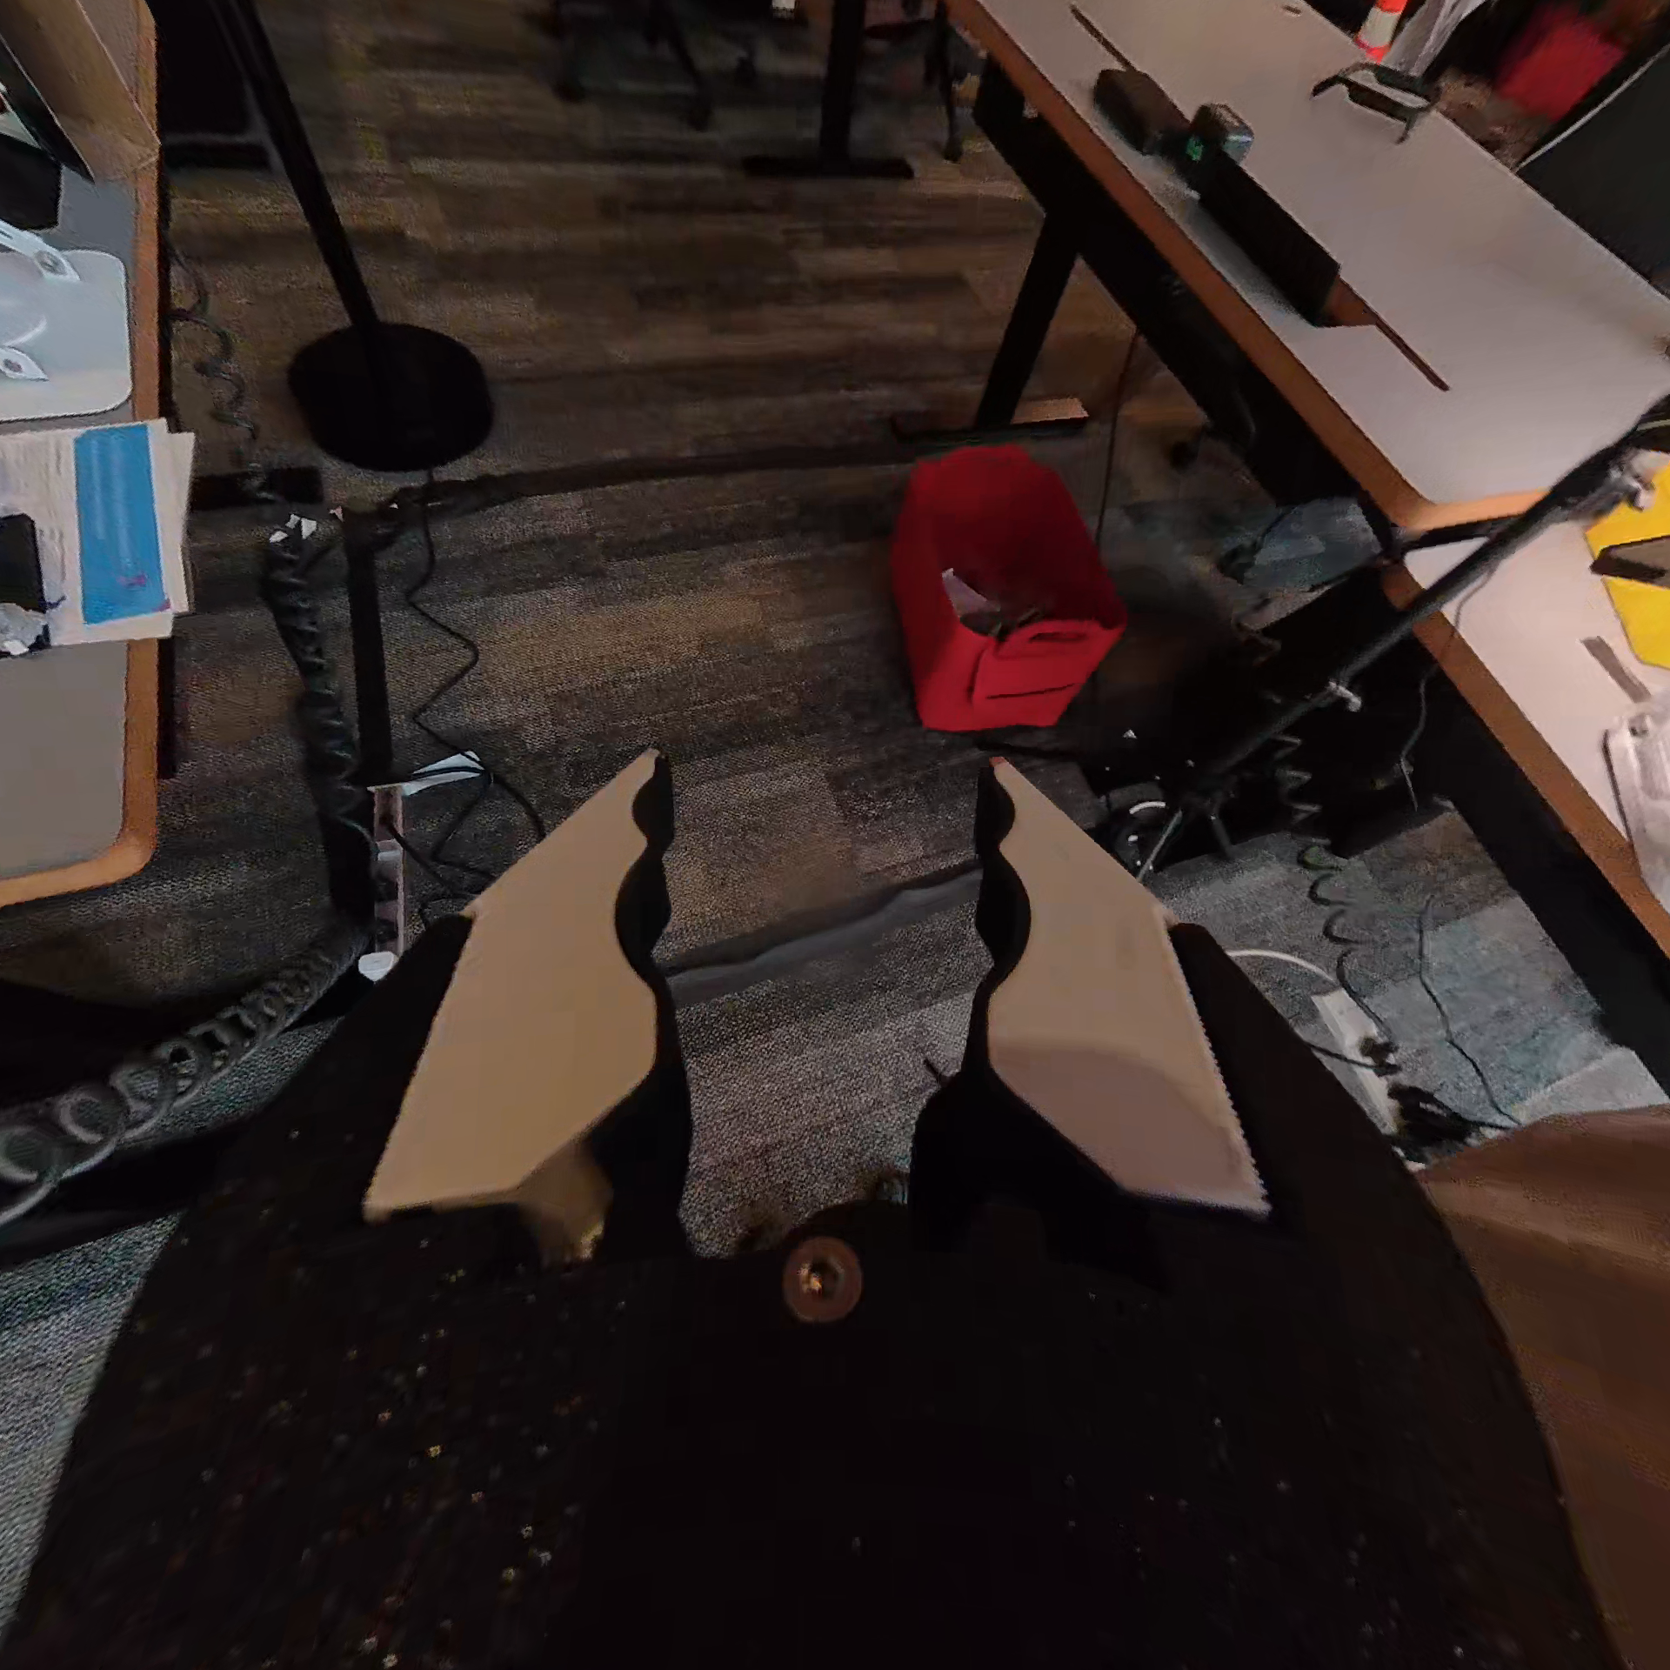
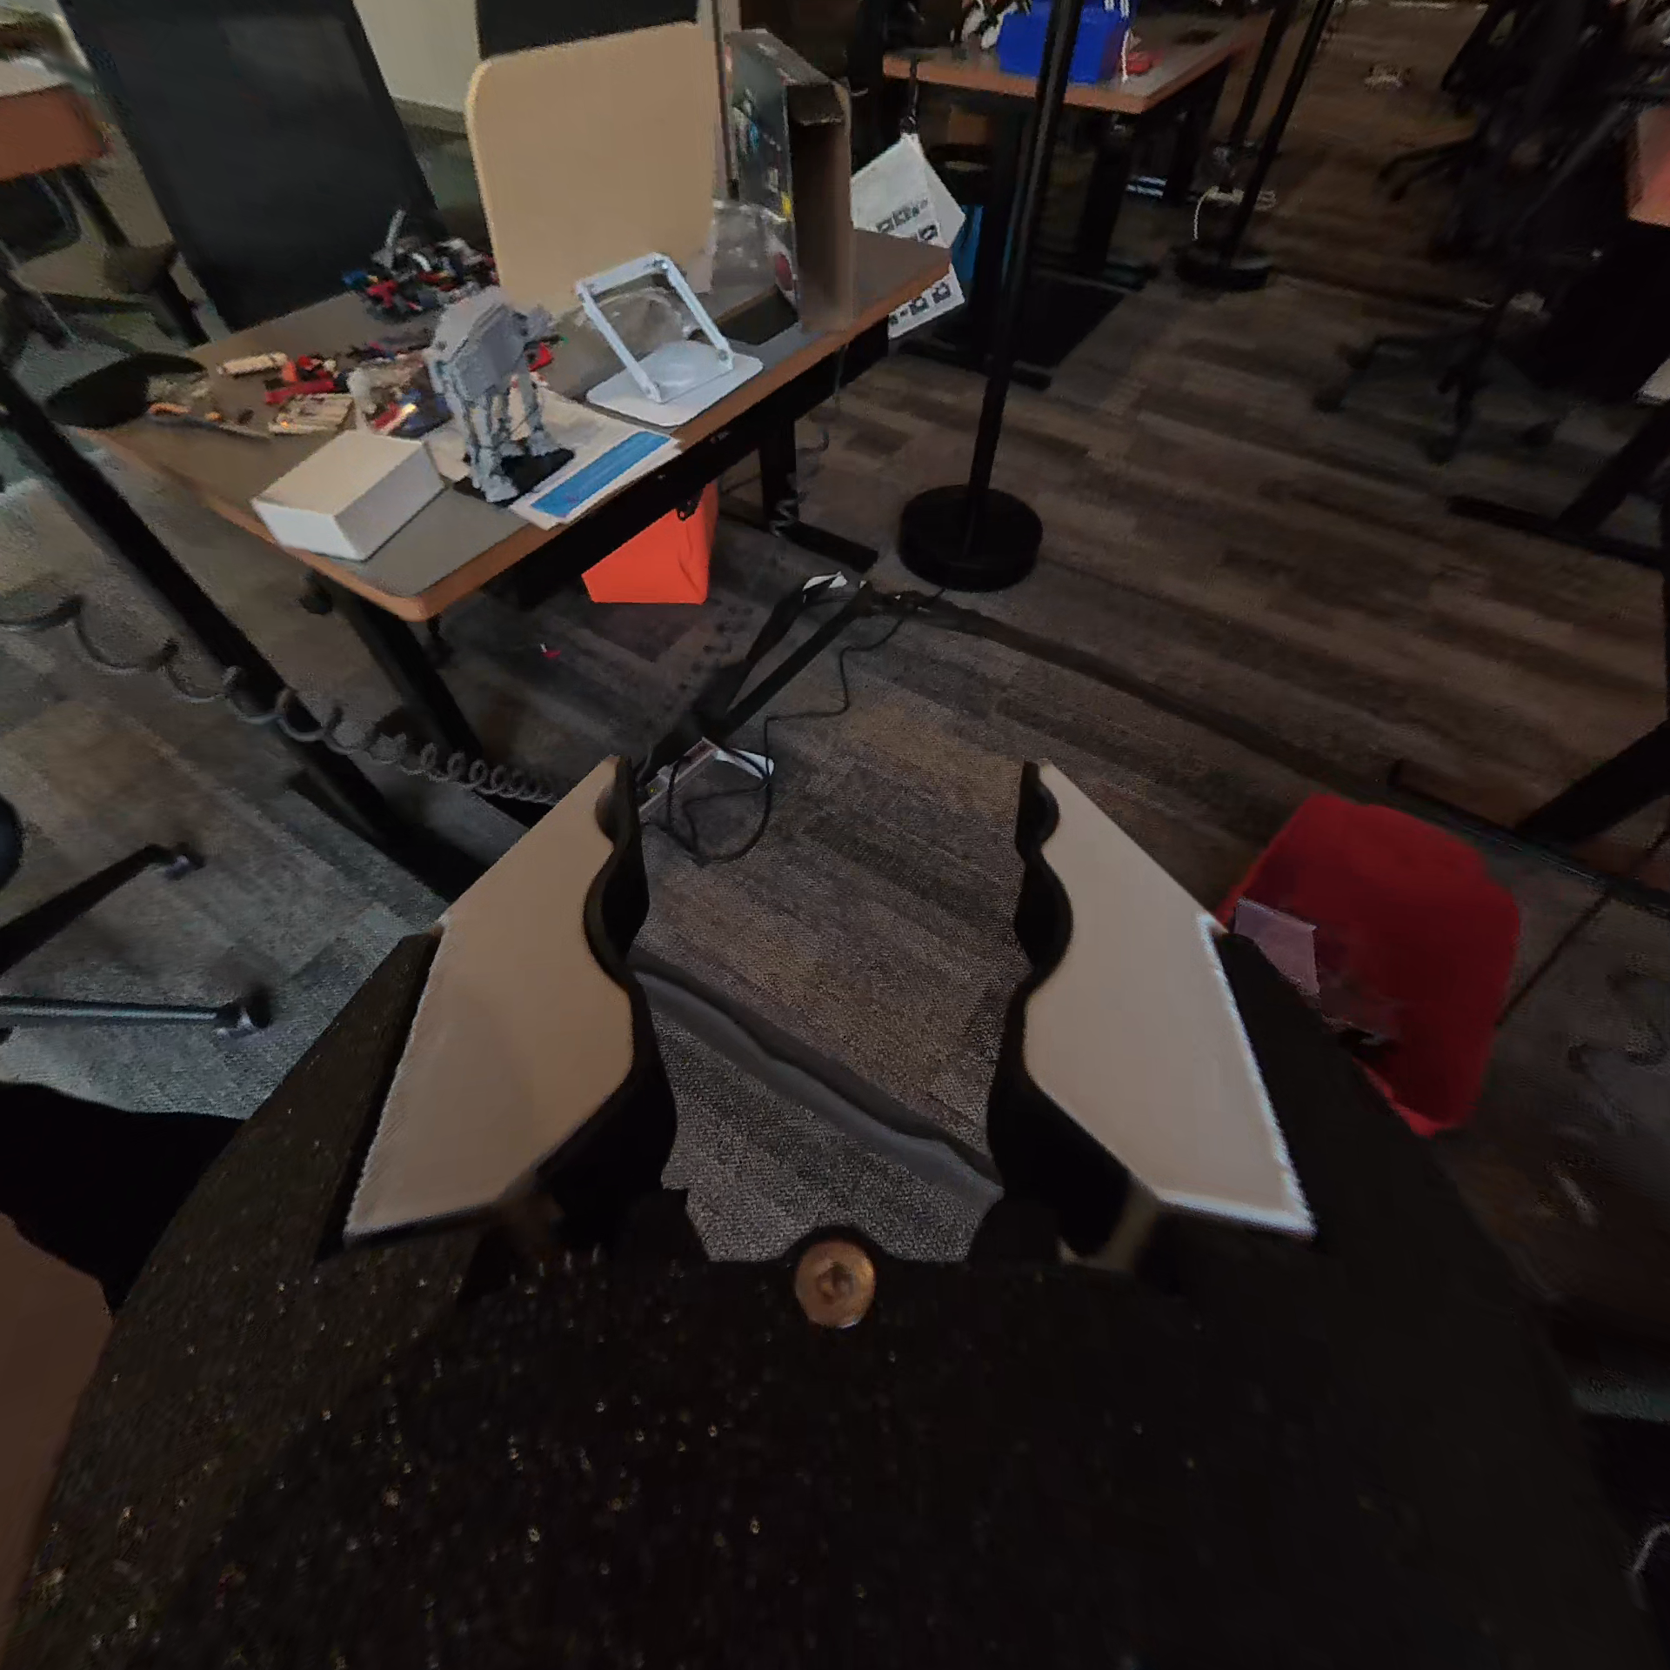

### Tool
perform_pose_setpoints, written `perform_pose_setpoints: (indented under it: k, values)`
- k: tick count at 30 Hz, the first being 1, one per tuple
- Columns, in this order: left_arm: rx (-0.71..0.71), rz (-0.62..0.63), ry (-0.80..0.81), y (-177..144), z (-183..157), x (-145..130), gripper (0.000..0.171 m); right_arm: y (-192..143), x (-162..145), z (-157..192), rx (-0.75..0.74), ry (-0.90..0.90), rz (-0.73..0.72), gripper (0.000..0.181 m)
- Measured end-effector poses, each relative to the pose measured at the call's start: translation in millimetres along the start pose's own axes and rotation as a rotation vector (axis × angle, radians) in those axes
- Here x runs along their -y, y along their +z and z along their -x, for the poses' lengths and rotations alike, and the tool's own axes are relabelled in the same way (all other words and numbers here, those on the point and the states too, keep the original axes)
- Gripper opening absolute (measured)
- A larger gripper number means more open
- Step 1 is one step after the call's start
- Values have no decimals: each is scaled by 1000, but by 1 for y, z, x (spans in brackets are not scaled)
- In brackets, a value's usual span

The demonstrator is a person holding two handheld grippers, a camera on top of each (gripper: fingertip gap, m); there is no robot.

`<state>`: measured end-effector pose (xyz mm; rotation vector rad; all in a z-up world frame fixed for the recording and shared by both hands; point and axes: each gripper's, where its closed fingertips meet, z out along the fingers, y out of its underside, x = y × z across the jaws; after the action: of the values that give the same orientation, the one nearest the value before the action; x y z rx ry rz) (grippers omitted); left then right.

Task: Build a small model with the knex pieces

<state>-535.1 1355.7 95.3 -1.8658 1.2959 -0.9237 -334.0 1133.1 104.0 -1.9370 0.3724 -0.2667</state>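
Left wrist view: the left gripper hangs over carpet, jaws wide and empty, near a red bin; the right gripper likewise.

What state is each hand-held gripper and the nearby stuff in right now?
Left hand-held gripper: open, empty, above carpet.
Right hand-held gripper: open, empty, above carpet.
Red bin: upright on floor, scraps inside.
Grey walker model: standing on desk.
White box: closed, lying flat on desk.
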Motion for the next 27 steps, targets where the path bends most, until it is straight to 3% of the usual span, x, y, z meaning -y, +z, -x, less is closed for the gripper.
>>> perform_pose_setpoints:
  k: [5, 10, 16, 20, 27]
  values:
    - [-100, 21, -123, 121, 26, 34, 66, 74, 6, -59, -39, 26, 49, 78]
    - [-147, 32, -38, 256, 59, 85, 64, 151, -4, -112, -137, 105, 150, 79]
    - [-226, 46, 69, 403, 83, 179, 65, 227, 39, -195, -223, 108, 196, 80]
    - [-255, 29, 111, 463, 91, 229, 66, 262, 47, -254, -295, 189, 203, 80]
    - [-201, 116, 73, 534, 111, 239, 66, 316, 28, -330, -303, 211, 270, 80]
